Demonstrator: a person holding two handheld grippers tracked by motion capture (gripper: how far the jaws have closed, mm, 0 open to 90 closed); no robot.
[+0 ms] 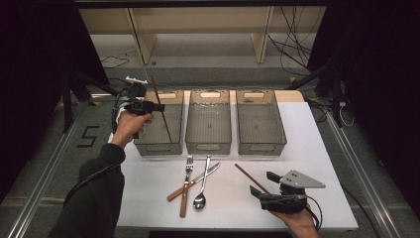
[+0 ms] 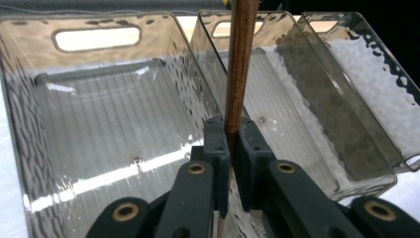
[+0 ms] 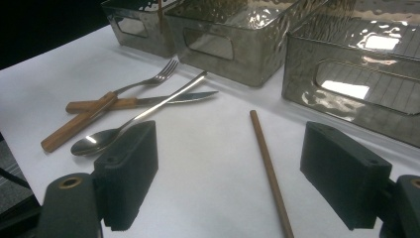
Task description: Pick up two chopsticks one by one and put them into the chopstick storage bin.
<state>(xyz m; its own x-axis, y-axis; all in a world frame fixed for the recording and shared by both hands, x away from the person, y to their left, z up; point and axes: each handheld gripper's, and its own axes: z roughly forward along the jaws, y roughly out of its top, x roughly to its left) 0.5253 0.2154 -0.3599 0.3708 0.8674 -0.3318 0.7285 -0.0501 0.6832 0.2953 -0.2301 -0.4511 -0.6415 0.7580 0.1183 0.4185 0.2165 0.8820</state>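
Observation:
My left gripper [image 1: 159,106] is shut on a brown chopstick [image 1: 166,124], which stands nearly upright over the left clear bin [image 1: 148,147]. In the left gripper view the chopstick [image 2: 240,64] rises from between the closed pads [image 2: 216,144], with the left bin's ribbed floor [image 2: 109,129] below. My right gripper [image 1: 262,182] rests open near the table's front right. A second brown chopstick [image 1: 247,174] lies flat on the white table between its jaws. In the right gripper view this chopstick [image 3: 270,168] lies between the wide-apart pads [image 3: 131,168], untouched by either.
The middle bin [image 1: 208,147] and right bin [image 1: 262,148] stand in a row with the left one at the table's back. A wooden-handled fork [image 1: 185,186], a knife [image 1: 195,181] and a spoon [image 1: 201,191] lie crossed at front centre. Cables trail behind the table.

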